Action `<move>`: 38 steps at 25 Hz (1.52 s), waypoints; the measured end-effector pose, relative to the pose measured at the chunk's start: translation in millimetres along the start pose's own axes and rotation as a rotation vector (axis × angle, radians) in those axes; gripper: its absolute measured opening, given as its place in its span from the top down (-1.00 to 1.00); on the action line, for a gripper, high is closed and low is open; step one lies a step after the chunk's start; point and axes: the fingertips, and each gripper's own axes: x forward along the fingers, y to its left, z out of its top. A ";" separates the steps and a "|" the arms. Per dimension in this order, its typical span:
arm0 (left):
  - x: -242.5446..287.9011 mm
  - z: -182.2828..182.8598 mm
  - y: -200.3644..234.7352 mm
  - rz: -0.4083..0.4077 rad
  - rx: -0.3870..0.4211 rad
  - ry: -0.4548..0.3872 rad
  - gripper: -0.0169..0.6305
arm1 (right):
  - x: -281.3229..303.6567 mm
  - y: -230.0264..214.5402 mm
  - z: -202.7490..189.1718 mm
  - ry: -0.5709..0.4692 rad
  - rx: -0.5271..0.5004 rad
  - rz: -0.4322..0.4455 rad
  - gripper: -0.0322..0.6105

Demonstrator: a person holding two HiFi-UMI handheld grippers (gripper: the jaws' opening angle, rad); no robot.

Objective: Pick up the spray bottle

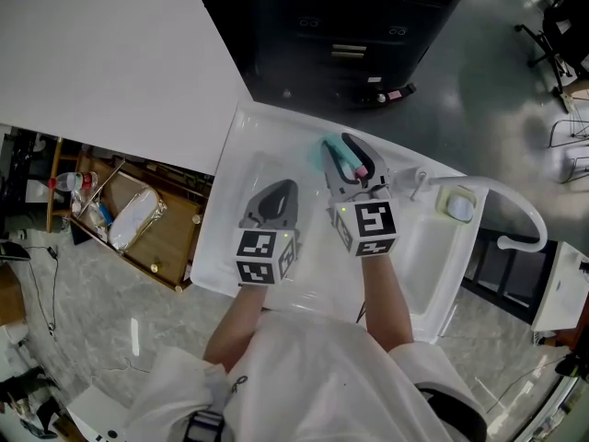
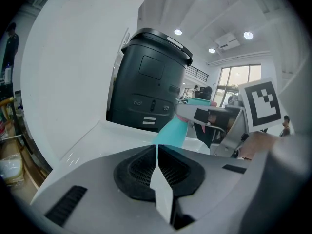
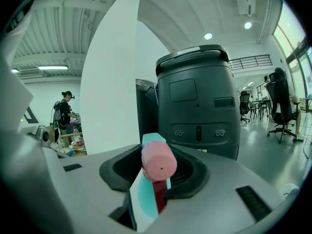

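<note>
**Held by the head, with the body free to swing**

My right tongs (image 3: 152, 182) stand about half closed, clamped on the spray bottle (image 3: 158, 164) just under its pink nozzle; the dark red trigger sits right at the pads and the nozzle hole faces back toward my hand; my left tongs (image 2: 157, 165) are closed tight with nothing between them, just beside the right pair.

The bottle is near the middle of the far rim of the white sink (image 1: 221, 224); its teal body slants down and away from the grip; I cannot tell whether its base is clear of the sink.

What I judge could go wrong:

- the grip is high and the body hangs below it, so a quick lift could make the bottle pivot or slide out between the pads;
- squeezing harder could press the trigger and spray back at me;
- my left tongs are close enough to knock the body if I shift them;
- a wide swing to the right could catch the faucet (image 1: 515, 208).
</note>
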 end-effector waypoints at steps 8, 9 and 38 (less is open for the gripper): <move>-9.9 5.4 -14.2 -0.036 0.007 -0.032 0.84 | -28.2 7.2 17.5 -0.017 -0.025 -0.026 0.41; -11.5 6.8 -17.1 -0.043 0.009 -0.038 0.84 | -33.6 8.3 19.4 -0.014 -0.025 -0.031 0.41; -95.3 7.3 -125.4 -0.323 0.156 -0.143 0.84 | -217.1 37.6 27.2 -0.072 -0.009 -0.314 0.41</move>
